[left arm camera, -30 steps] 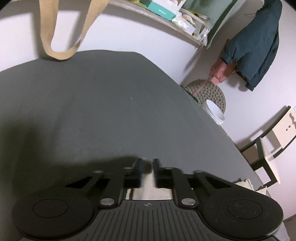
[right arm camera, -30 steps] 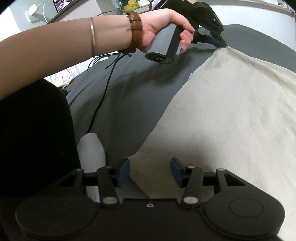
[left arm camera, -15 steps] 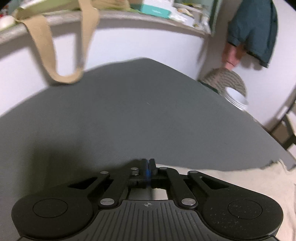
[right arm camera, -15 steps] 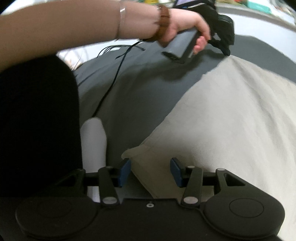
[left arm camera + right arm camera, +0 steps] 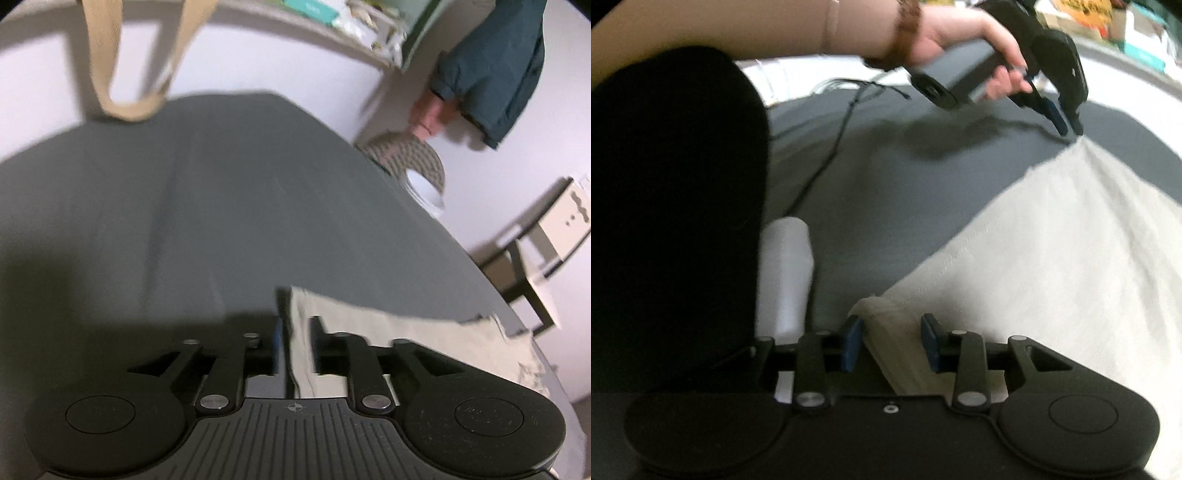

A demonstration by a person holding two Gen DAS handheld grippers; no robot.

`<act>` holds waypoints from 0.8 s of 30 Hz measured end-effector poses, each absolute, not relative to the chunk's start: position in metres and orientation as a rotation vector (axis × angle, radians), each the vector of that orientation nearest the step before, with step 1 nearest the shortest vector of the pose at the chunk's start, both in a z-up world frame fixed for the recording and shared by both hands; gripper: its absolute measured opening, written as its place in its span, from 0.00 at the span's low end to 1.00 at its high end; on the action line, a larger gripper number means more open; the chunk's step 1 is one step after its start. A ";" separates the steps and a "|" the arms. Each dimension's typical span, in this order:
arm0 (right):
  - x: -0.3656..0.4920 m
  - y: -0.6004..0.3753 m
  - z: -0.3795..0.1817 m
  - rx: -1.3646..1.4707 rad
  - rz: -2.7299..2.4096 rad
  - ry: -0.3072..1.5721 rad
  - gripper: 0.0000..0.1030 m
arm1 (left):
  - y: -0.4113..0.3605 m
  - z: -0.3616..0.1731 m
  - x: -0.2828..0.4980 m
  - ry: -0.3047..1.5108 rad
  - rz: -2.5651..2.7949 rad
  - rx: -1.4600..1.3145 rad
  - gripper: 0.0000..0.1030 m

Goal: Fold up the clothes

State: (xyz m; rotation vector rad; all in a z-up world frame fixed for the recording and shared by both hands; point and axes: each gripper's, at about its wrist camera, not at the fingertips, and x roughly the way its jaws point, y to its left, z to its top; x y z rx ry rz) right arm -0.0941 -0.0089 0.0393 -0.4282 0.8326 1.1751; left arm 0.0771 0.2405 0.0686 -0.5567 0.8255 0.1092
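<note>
A cream cloth lies spread on the dark grey surface. My right gripper is open at the cloth's near corner, which is bunched up between the blue pads. Farther away, a hand holds my left gripper at the cloth's far corner. In the left wrist view my left gripper has its fingers slightly apart, and a strip of the cloth stands between them. The grey surface stretches ahead of it.
A black cable runs across the surface, and a white roll lies near a person's black-clad body. A tan strap hangs from a shelf, with a teal jacket, a round mat and a chair beyond the edge.
My left gripper, tightly shut half a second ago, has parted its fingers at the cloth corner. My right gripper's fingers have drawn closer around the near corner.
</note>
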 end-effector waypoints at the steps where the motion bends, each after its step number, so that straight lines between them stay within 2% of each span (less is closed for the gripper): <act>1: -0.093 -0.008 0.040 -0.414 1.174 0.842 0.20 | 0.239 0.067 0.076 0.834 0.106 -0.563 0.41; 2: -0.091 -0.006 0.042 -0.399 1.173 0.853 0.09 | 0.238 0.066 0.076 0.823 0.120 -0.559 0.50; 8: -0.077 -0.011 0.041 -0.275 1.190 0.937 0.05 | 0.239 0.061 0.078 0.769 0.143 -0.602 0.50; 12: -0.076 -0.011 0.040 -0.222 1.222 0.954 0.05 | 0.233 0.056 0.087 0.787 0.151 -0.567 0.11; 13: -0.075 -0.010 0.039 -0.205 1.230 0.959 0.05 | 0.231 0.054 0.089 0.793 0.158 -0.565 0.07; 16: -0.075 -0.009 0.036 -0.150 1.241 0.991 0.04 | 0.227 0.048 0.096 0.813 0.180 -0.561 0.02; 21: -0.089 -0.012 0.034 -0.150 1.230 1.003 0.05 | 0.217 0.049 0.098 0.815 0.223 -0.516 0.03; 24: -0.083 -0.012 0.036 -0.122 1.214 1.022 0.09 | 0.208 0.054 0.100 0.797 0.235 -0.435 0.03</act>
